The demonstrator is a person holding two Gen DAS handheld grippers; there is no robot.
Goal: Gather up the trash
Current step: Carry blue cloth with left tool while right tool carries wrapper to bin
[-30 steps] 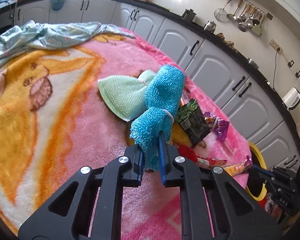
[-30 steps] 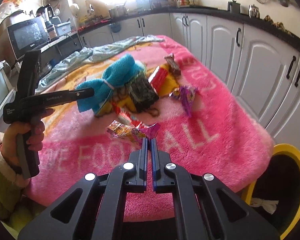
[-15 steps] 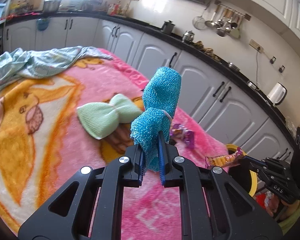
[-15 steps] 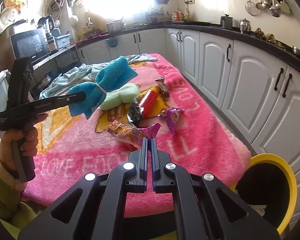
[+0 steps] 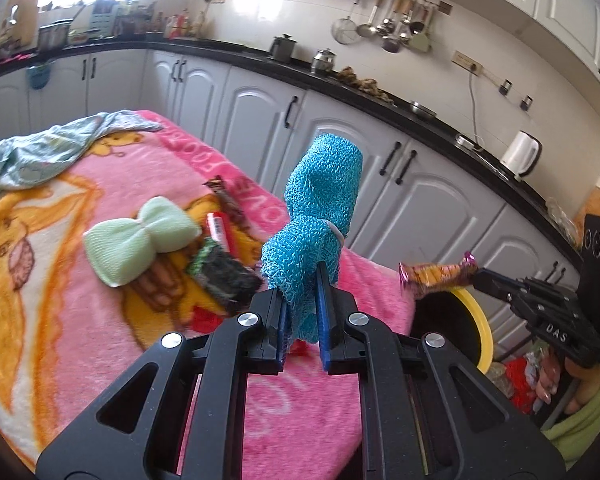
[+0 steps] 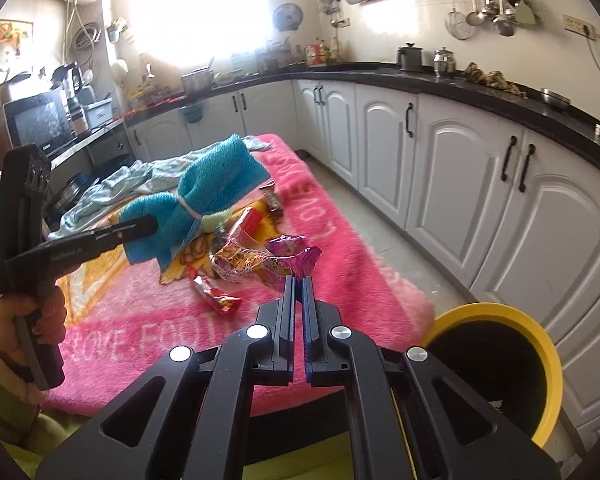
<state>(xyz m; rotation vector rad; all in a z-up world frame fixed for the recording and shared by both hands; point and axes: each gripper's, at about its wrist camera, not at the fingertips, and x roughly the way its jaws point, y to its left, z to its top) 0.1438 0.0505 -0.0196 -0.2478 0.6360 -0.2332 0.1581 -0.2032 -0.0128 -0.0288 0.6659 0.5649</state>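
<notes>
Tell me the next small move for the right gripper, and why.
Probably carry it right and down over the yellow-rimmed bin, then open. The right gripper has its jaws shut on the orange-and-purple wrapper, lifted off the pink blanket and short of the bin's mouth.

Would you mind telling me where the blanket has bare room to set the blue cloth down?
The near pink stretch with white lettering lies bare, in front of the red wrapper. The wrappers crowd the middle beside the green bow cloth; the far end holds crumpled pale fabric.
</notes>
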